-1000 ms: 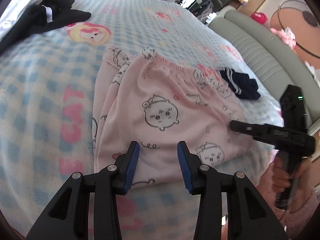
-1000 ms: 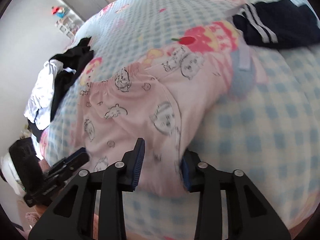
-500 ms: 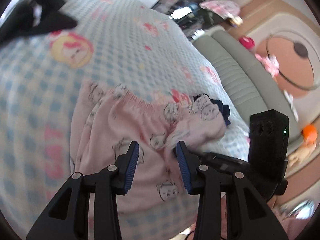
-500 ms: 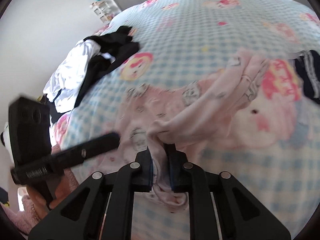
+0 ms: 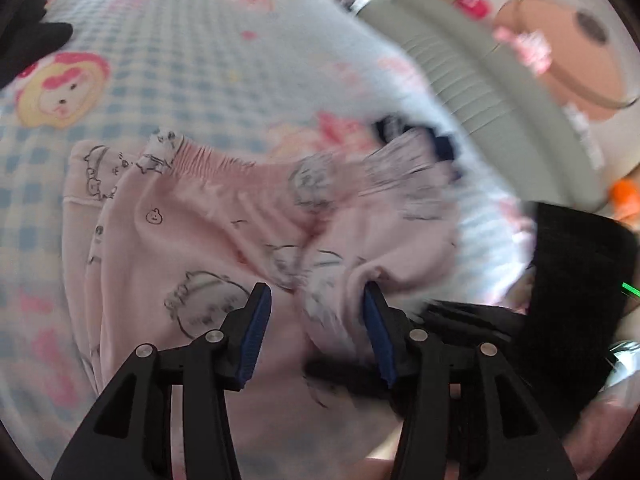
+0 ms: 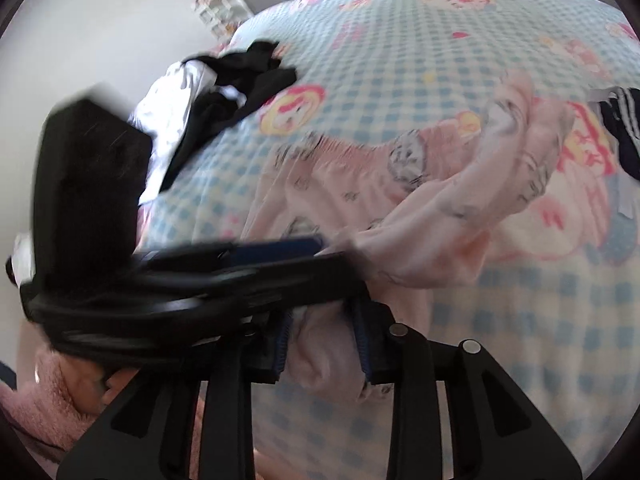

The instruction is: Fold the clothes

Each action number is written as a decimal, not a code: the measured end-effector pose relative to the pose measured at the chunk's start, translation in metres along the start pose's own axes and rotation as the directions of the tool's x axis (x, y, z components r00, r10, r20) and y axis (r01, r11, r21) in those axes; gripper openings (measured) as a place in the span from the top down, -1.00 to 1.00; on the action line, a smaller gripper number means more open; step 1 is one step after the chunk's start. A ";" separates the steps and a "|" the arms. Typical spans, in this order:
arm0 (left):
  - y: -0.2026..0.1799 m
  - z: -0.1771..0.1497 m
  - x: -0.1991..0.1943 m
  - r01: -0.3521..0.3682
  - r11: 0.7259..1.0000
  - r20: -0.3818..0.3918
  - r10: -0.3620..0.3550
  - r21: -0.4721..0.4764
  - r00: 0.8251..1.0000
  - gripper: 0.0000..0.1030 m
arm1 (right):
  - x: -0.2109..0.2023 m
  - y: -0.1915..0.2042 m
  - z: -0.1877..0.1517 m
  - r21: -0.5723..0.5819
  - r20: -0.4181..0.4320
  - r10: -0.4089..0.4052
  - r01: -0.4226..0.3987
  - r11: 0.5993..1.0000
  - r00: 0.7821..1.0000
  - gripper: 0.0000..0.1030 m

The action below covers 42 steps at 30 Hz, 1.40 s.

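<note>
Pink cartoon-print pyjama trousers (image 5: 192,240) lie on the blue checked bedspread (image 5: 168,64), waistband away from me; they also show in the right wrist view (image 6: 360,184). My left gripper (image 5: 316,316) is open over the trousers, with a fold of pink cloth between its fingers. My right gripper (image 6: 322,344) holds a bunch of the pink cloth between its pads, jaws partly parted, and lifts that corner. The left gripper crosses just in front of the right one in the right wrist view (image 6: 256,276). Both views are blurred.
A pile of black and white clothes (image 6: 216,92) lies at the bed's far left. A dark blue striped garment (image 6: 624,128) lies to the right. A grey padded headboard (image 5: 480,80) runs along the bed's right side.
My right gripper closed on the trousers' corner and pulled it up and across. My left gripper moved in over the lifted cloth. The right jaws look wider now than half a second ago.
</note>
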<state>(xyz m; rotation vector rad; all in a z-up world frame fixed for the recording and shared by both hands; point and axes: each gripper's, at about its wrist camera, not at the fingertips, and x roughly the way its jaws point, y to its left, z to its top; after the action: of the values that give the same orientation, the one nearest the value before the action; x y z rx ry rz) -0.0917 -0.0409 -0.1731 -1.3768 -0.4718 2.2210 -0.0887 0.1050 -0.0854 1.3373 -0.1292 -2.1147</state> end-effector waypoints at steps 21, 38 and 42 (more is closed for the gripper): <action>0.038 -0.014 -0.024 0.192 0.962 0.127 -0.170 -0.192 0.977 -0.27 | 0.025 -0.003 -0.010 0.015 -0.047 -0.127 0.127 0.992 0.991 0.29; 0.082 -0.029 -0.078 0.179 0.944 0.286 -0.097 -0.276 0.953 0.86 | -0.040 0.000 0.007 0.095 0.134 -0.108 0.095 0.991 0.985 0.29; 0.101 -0.047 -0.068 0.121 0.947 0.164 -0.074 -0.296 0.984 0.78 | -0.013 0.017 -0.003 0.052 0.061 -0.087 0.084 0.995 0.994 0.29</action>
<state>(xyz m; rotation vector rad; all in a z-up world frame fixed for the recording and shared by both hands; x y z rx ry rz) -0.0452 -0.1610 -0.1962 -1.3017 -0.9521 2.2484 -0.0749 0.0988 -0.0698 1.3260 -0.1538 -2.2405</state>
